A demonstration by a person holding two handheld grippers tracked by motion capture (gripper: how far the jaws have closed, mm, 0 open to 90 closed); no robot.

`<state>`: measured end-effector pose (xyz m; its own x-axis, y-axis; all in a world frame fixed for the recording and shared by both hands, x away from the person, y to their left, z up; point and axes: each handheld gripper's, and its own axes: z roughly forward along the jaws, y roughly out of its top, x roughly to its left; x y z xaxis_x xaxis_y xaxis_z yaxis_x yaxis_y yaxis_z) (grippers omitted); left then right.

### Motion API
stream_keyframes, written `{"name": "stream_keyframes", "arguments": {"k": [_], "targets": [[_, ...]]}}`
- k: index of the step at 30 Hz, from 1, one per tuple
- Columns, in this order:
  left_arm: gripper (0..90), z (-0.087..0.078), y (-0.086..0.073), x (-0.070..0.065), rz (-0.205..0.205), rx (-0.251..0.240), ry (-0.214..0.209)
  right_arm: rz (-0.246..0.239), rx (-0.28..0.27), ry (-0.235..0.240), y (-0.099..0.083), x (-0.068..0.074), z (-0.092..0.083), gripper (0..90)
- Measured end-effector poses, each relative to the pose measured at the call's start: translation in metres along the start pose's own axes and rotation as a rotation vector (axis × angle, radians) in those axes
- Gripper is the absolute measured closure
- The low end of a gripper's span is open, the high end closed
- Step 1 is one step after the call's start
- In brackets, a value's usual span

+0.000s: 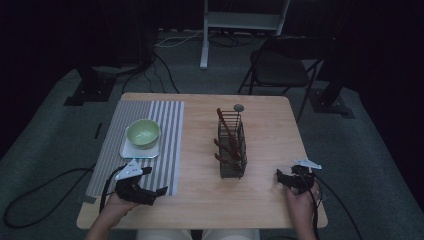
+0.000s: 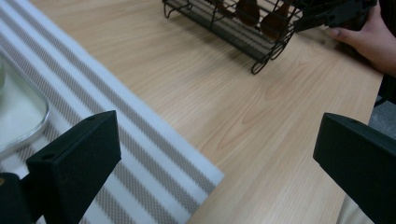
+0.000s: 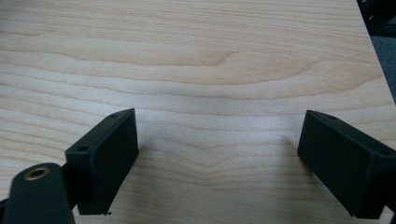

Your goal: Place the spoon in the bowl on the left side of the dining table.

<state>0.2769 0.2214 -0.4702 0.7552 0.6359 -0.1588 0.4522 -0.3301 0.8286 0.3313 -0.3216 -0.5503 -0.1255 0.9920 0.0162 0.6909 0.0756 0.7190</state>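
The wire rack (image 1: 232, 147) stands mid-surface (image 1: 200, 200), with bare wood open on both sides. Left of it, the striped mat (image 1: 170, 150) carries a tray (image 1: 131, 150) and green bowl (image 1: 143, 133). The left tool (image 1: 150, 187), released, sits at the mat's near edge. The right tool (image 1: 282, 177), released, rests right of the rack near the surface's edge. No writing is readable. The left gripper view shows brown utensils (image 2: 247, 11) in the rack.
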Motion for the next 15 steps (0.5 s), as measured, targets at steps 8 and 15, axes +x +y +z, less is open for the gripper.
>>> {"name": "stream_keyframes", "arguments": {"k": [8, 15], "targets": [[0.7, 0.01, 0.028, -0.011, 0.05, -0.026, -0.043, -0.001, 0.001, 0.0, 0.0, 0.0, 0.0, 11.6], [0.7, 0.019, 0.045, -0.02, 0.085, -0.034, -0.061, -0.002, 0.0, 0.0, 0.0, 0.0, 0.0, 11.6]]}}
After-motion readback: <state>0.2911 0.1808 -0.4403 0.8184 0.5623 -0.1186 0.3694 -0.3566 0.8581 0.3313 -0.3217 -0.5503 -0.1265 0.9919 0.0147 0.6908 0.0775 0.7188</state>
